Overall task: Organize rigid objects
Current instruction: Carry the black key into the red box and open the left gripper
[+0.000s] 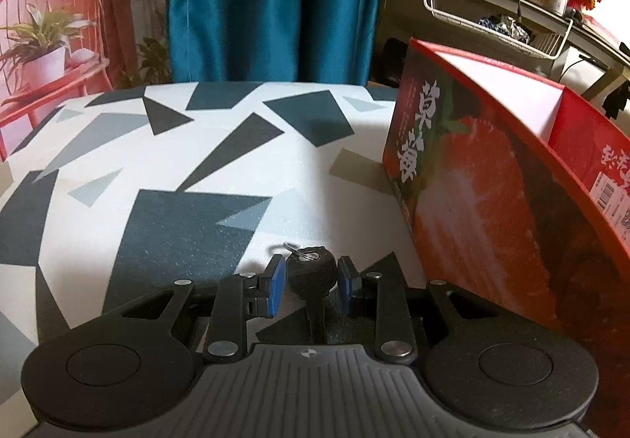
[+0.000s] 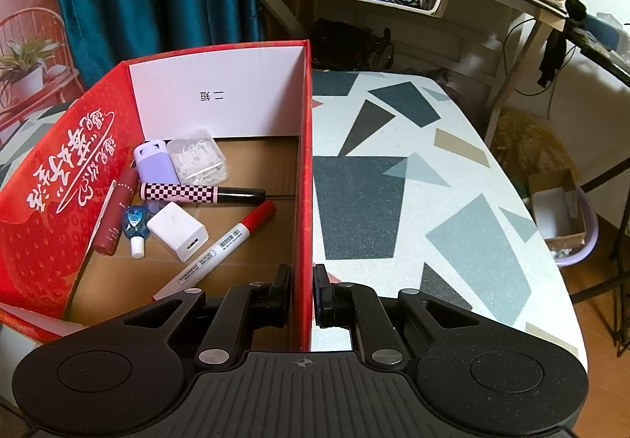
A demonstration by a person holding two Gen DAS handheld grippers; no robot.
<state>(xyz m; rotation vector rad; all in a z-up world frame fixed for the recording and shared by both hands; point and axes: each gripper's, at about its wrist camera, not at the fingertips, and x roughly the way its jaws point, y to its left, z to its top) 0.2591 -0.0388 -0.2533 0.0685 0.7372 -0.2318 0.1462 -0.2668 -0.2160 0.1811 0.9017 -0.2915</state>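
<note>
Left claw [image 1: 311,290]: its blue pads [image 1: 275,286] are clamped on the round black head of a key [image 1: 311,272]. The key's blade points back toward the camera and a small metal ring [image 1: 293,248] sits at the far end of the head. The key is carried above the bench [image 1: 157,170], which has a white cover printed with grey and dark angular shapes. The red box [image 1: 472,202] stands just to the right of this claw, its strawberry-printed side wall facing the camera.

Right claw [image 2: 302,294]: closed on the near right wall of the red box, one finger inside the box and the other outside, with the cardboard pinched between them.

Contents of the box, seen from the right wrist, all lying on its brown floor:
- a white marker with a red cap [image 2: 220,247], lying diagonally;
- a white charger block [image 2: 178,231];
- a black-and-pink checkered tube [image 2: 197,193];
- a clear case of small white pieces [image 2: 197,160];
- a lilac container [image 2: 154,162];
- a dark red tube [image 2: 115,215] against the left wall;
- a small blue-and-white item [image 2: 136,229].

The bench to the right of the box carries nothing else in view.
</note>
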